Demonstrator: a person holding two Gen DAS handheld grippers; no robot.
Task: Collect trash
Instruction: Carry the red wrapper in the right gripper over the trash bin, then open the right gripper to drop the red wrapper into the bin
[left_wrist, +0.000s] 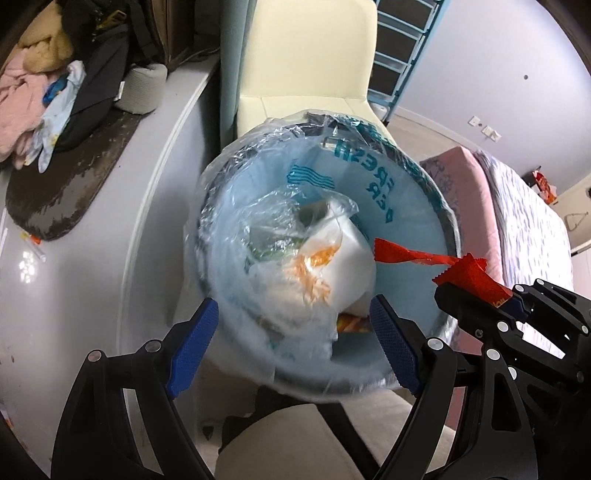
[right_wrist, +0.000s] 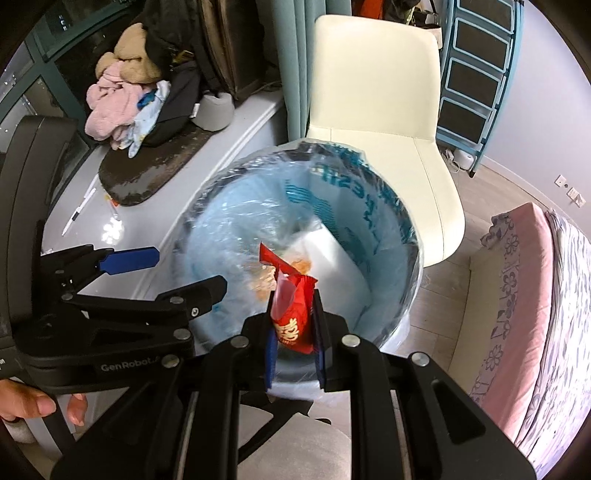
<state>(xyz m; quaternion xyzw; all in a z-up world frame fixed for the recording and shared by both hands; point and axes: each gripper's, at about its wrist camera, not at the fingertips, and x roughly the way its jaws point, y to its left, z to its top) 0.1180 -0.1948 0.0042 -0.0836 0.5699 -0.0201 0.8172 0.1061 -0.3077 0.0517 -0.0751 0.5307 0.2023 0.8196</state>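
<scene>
A round trash bin (left_wrist: 417, 192) lined with a light blue plastic bag stands below both grippers; it also shows in the right wrist view (right_wrist: 391, 236). White and clear plastic waste (left_wrist: 317, 266) lies inside. My left gripper (left_wrist: 291, 332) is open and empty, hovering over the bin's near side. My right gripper (right_wrist: 295, 328) is shut on a red snack wrapper (right_wrist: 291, 302) and holds it over the bin's opening. In the left wrist view the red wrapper (left_wrist: 461, 273) sticks out from the right gripper (left_wrist: 476, 295) above the bin's right rim.
A cream chair (right_wrist: 376, 103) stands behind the bin. A white ledge (left_wrist: 92, 258) at the left carries a dark mat (left_wrist: 62, 173), clothes (right_wrist: 114, 107) and pens. A bed with a pink mattress (right_wrist: 524, 295) is at the right. A blue ladder (right_wrist: 476, 74) leans behind.
</scene>
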